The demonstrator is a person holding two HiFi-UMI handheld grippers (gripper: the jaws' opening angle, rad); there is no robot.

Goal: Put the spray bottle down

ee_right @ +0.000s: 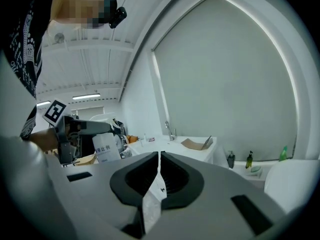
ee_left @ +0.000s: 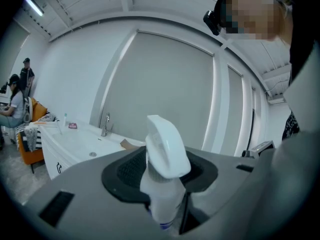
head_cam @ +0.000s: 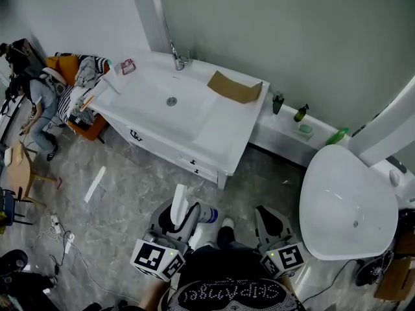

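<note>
Presently grips the spray bottle [ee_left: 164,156] in the left gripper [head_cam: 183,220], both jaws pressed on its body, white trigger head up; pinches a thin white strip [ee_right: 151,204] in the right gripper [ee_right: 159,170], jaws brought together on it; holds both grippers side by side above the grey floor [head_cam: 123,193], close to the body; faces the white sink cabinet [head_cam: 220,138], well apart, with faucet [head_cam: 176,58] and brown cardboard [head_cam: 235,87] on top.

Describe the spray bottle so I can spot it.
In front of the long white washstand, the person's left tool grips the spray bottle. It is white with a trigger head, held off the floor, unlike the dark bottles and green bottle on the wall ledge.
</note>
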